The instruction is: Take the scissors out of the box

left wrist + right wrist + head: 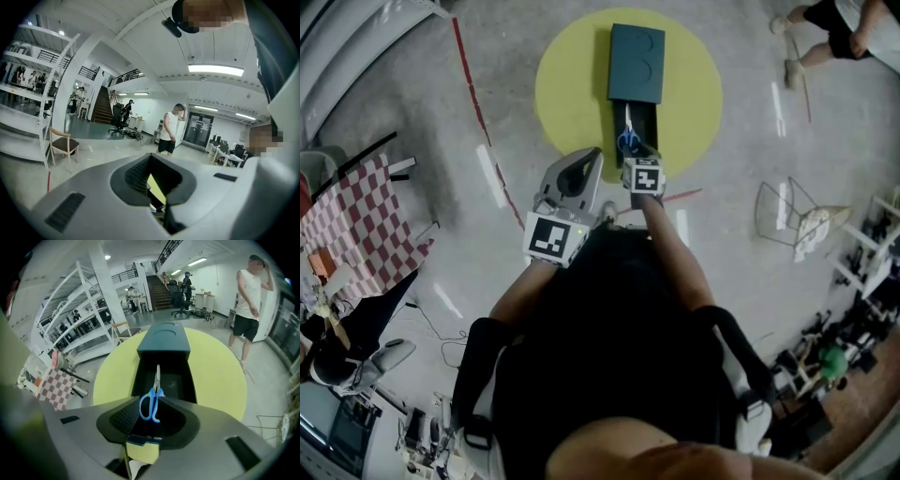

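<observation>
Since the scissors (152, 401) are lying flat in the open box (636, 66) on the yellow mat (694, 94), the right gripper (151, 426) tips steeply down over them, jaws spread either side of the blue handles (not pinching yet, I'd say); left gripper (152, 185) hangs near level beside it, jaws apart and empty
</observation>
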Demonstrator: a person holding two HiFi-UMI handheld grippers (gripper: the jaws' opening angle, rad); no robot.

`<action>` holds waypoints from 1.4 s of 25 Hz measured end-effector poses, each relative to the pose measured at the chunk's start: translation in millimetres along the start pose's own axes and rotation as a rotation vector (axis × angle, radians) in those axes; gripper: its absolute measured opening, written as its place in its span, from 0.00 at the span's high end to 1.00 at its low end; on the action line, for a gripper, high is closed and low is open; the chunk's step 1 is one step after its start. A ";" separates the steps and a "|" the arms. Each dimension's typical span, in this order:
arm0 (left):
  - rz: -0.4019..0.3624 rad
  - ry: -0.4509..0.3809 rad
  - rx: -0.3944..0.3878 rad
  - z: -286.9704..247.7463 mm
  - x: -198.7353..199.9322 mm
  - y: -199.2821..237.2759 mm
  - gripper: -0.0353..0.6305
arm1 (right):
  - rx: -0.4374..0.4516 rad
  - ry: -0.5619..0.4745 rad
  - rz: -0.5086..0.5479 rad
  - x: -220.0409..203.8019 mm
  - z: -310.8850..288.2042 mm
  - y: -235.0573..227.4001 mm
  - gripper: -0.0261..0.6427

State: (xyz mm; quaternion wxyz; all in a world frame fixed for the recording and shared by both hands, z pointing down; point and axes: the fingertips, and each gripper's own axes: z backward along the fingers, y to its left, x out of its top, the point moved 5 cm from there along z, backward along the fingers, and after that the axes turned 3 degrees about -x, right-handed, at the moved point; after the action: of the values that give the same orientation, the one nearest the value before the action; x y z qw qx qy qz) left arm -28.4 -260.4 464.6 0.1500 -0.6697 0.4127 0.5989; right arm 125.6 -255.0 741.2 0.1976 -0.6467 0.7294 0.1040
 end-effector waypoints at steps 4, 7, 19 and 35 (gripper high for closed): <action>0.009 0.001 0.006 -2.7 1.4 9.0 0.97 | -0.001 0.073 -0.009 -7.0 -17.5 -1.0 0.81; 0.013 0.005 0.011 -3.4 0.4 15.1 0.97 | -0.002 0.121 -0.009 -10.2 -25.5 0.2 0.81; 0.036 0.010 0.030 -4.4 -0.1 29.6 0.97 | 0.010 0.288 -0.024 -22.9 -49.1 3.2 0.77; 0.036 0.007 0.047 1.1 -6.4 21.9 0.97 | -0.023 0.316 0.042 -20.3 -51.2 -0.4 0.85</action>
State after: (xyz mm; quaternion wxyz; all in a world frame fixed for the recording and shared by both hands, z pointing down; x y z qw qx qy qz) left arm -44.8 -270.7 476.6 0.1535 -0.6605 0.4393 0.5892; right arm 119.8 -257.6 796.0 0.0708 -0.6417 0.7635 0.0137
